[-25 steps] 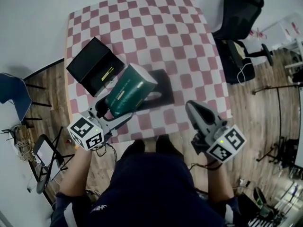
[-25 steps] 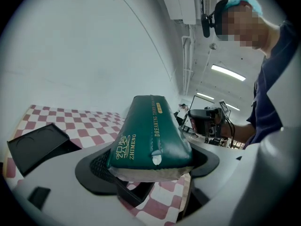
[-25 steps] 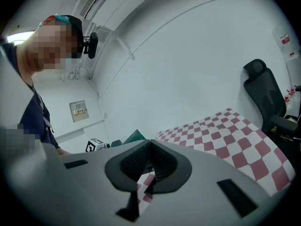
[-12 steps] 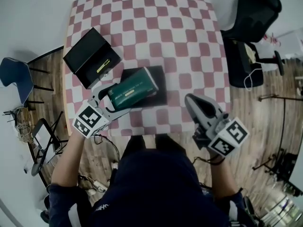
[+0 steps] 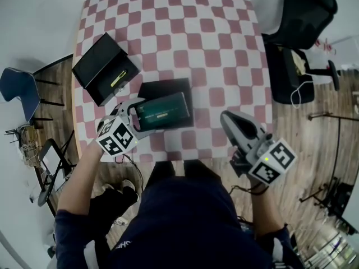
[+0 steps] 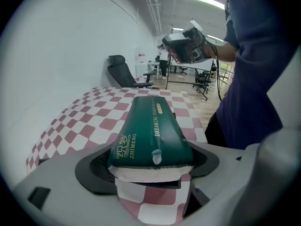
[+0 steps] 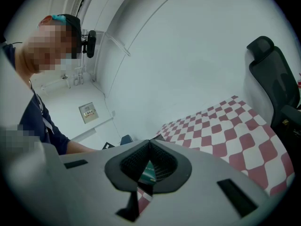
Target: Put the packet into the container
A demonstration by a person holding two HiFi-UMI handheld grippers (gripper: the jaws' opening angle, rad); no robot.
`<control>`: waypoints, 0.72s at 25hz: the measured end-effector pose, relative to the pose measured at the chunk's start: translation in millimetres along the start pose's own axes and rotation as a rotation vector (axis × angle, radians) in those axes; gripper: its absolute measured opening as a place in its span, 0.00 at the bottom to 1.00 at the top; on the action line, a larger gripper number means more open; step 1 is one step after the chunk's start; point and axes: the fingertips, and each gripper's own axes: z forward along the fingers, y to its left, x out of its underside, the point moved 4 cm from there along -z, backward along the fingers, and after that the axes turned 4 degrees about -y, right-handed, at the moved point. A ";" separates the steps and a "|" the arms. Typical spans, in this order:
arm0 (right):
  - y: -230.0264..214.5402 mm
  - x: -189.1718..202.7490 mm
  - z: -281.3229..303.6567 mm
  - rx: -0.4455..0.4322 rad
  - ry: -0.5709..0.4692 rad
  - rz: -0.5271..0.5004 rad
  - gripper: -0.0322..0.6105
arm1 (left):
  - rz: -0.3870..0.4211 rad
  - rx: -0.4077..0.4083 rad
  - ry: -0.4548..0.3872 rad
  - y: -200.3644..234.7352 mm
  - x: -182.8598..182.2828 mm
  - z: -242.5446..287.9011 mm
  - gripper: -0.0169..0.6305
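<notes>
Head view: high overhead, facing steeply down on checked table [image 5: 219, 55].
Left gripper view: low at table height, very near packet [image 6: 149, 134], facing along tabletop toward chair [image 6: 121, 72].
Right gripper view: beyond table's edge, facing back across it toward wall [image 7: 188, 55].
Shared by all three: table, packet, chair.

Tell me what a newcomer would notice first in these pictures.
The dark green, gold-lettered soft packet stands out, clamped at one end in the left tongs over the shallow black rectangular container at the near middle of the red-and-white checked table. The right tongs hang shut and empty at the table's near right edge.
</notes>
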 end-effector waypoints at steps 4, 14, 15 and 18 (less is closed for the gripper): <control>-5.7 4.0 2.1 0.006 0.004 0.014 0.08 | 0.061 0.036 0.018 5.0 -6.7 8.2 0.73; -12.0 13.0 4.8 0.016 0.015 0.034 0.08 | 0.258 0.129 0.153 1.5 -3.3 25.7 0.73; -12.0 14.5 4.8 0.016 0.018 0.036 0.08 | 0.264 0.134 0.164 0.8 -0.4 29.5 0.73; -13.8 17.9 4.4 0.020 0.028 0.041 0.08 | 0.266 0.141 0.179 0.1 4.6 40.7 0.73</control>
